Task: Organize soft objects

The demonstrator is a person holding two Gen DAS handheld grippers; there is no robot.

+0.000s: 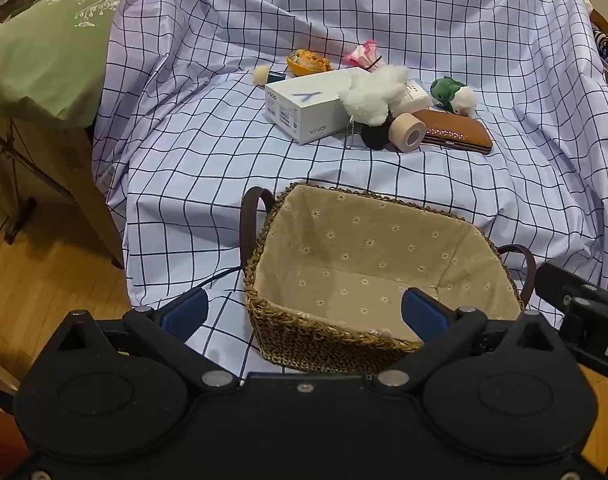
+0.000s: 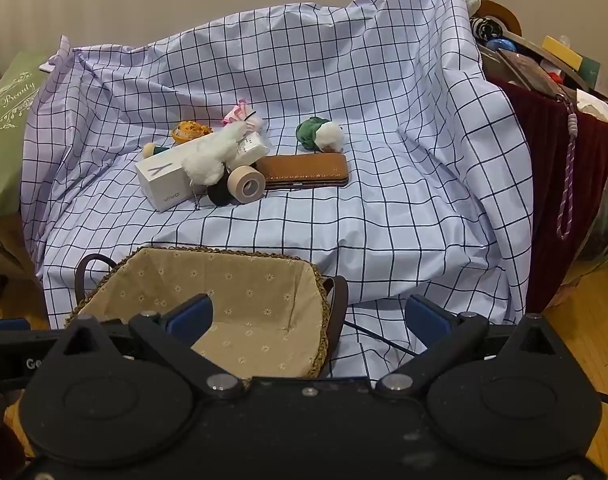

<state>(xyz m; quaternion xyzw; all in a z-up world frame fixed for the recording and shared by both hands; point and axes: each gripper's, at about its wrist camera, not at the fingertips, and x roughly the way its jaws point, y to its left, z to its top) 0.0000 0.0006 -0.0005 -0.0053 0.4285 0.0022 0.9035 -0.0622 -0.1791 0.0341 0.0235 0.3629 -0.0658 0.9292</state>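
Behind both spread, empty hand-held grippers [image 1: 306, 312] [image 2: 308, 316], lined basket [image 1: 384, 200], long axis crosswise.

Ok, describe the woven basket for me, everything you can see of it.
The woven basket is a rectangular basket of brown braided fibre, lined with beige fabric printed with small pale flowers. A dark brown loop handle stands at each short end. It sits upright on the checked cloth near its front edge, with nothing inside, apart from the pile of objects behind it. Neither gripper touches it.
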